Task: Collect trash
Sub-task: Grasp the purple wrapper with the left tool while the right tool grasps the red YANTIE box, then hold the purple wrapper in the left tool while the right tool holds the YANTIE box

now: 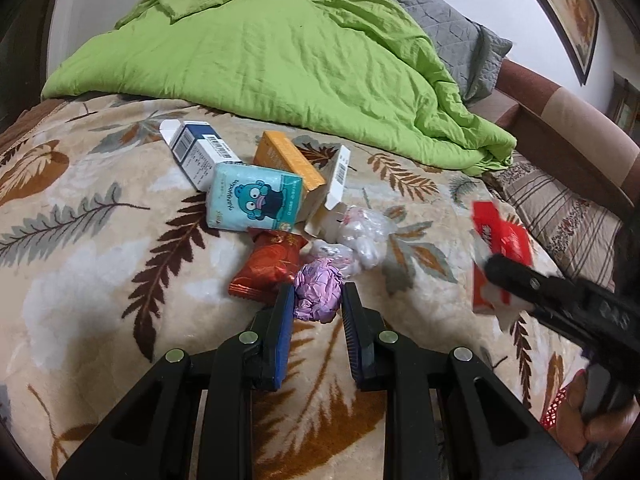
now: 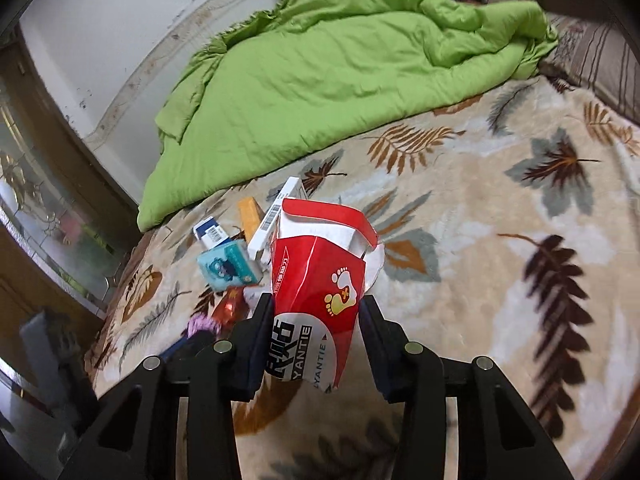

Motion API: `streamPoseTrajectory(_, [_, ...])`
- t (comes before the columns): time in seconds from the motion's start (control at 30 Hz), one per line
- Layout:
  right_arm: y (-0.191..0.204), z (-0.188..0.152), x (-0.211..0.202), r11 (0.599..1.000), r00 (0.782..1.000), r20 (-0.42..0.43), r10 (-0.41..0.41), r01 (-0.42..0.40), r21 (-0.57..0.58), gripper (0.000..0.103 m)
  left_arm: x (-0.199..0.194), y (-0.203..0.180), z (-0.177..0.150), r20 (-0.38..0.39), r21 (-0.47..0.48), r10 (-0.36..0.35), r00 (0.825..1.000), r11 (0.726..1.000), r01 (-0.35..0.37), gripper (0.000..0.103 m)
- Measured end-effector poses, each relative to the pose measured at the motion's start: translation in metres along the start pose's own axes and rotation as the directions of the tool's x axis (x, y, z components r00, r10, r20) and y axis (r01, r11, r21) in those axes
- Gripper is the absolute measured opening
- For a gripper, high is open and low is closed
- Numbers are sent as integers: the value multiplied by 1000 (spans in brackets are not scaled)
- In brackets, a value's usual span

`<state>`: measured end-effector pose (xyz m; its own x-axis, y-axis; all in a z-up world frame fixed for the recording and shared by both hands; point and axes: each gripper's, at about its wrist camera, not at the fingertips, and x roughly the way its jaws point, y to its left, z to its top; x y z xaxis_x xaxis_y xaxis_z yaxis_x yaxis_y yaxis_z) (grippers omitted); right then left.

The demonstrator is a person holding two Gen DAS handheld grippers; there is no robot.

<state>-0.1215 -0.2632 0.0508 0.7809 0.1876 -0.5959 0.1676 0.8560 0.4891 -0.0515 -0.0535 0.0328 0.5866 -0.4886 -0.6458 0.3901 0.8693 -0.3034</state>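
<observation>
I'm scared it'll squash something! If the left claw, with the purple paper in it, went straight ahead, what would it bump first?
Probably the clear plastic wrappers just past the purple foil ball held by the left claw, with the red snack packet beside. Depth is hard to judge.

Crumpled purple foil wrapper (image 1: 318,294) is seen beside a red snack packet (image 1: 269,266) — on leaf-print blanket. Torn red carton (image 2: 316,280) is held upright, lifted — flap open.
</observation>
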Motion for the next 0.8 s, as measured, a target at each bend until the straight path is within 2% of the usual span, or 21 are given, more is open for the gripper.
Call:
streamPoseTrajectory(0.4, [-9,-18,-37,1000,999,48,1,-2,24,46,-8,-19,-8,30,83,15,999,996,-18,23])
streamPoseTrajectory(0.8, [-19,-17,-41,998,999,49,-20,17,60,46,-3,-40,-21,10,150,0,1000,989,-2,23])
